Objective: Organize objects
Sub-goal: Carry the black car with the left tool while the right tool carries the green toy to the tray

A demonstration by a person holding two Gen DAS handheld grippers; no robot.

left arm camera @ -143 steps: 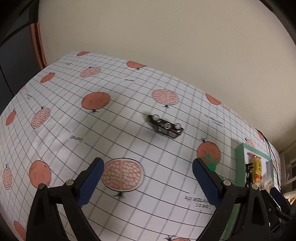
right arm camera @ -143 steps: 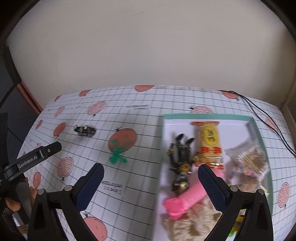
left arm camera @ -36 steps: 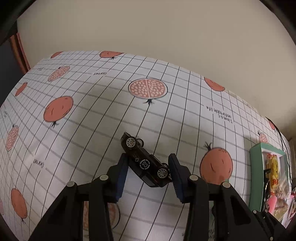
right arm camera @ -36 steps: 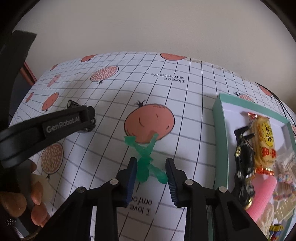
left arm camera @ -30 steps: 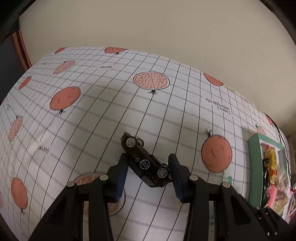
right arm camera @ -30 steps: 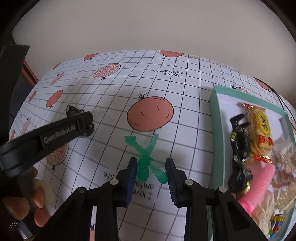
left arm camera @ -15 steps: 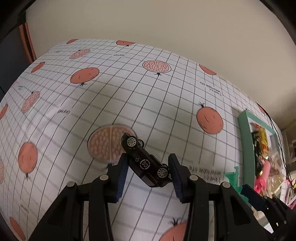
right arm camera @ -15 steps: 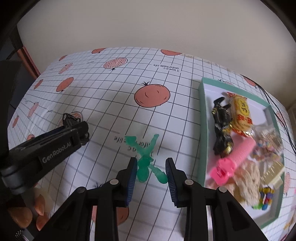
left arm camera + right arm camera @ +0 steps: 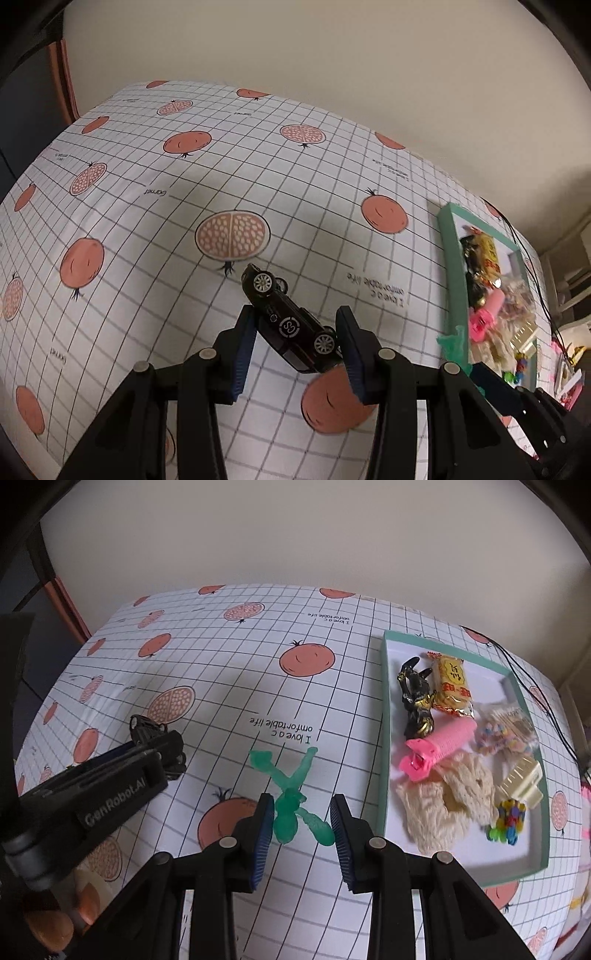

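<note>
— Where is the small black toy car with silver wheels (image 9: 291, 325)?

— Pinched between the blue-padded fingers of the left gripper (image 9: 297, 341), tilted nose-up and lifted above the white grid-patterned tablecloth printed with orange pomegranates (image 9: 184, 206). The jaws are clenched on its sides.

— And the other toy?

— The translucent green plastic figure with splayed limbs (image 9: 293, 799) sits between the pads of the right gripper (image 9: 301, 825), which grasps its lower body; the arms stick out forward over the cloth. From the right wrist view the left gripper (image 9: 147, 746) shows at the left, the car's front end peeking past its tip.

— What lies to the right?

— A shallow rectangular tray with a mint-green rim and white floor (image 9: 384, 701). Inside it are a black and gold figurine (image 9: 415, 701), a yellow and red snack packet (image 9: 452, 685), a pink ridged hair roller (image 9: 439, 747), a cream fluffy scrunchie (image 9: 443, 801), a clear bag of coloured sweets (image 9: 504, 731), a cream claw hair clip (image 9: 521, 782) and a small multicoloured bead toy (image 9: 508, 821).

— Anything else?

— A black cable (image 9: 535, 686) runs past the tray's far corner, and fingertips (image 9: 48, 930) of the person show at the lower left.
</note>
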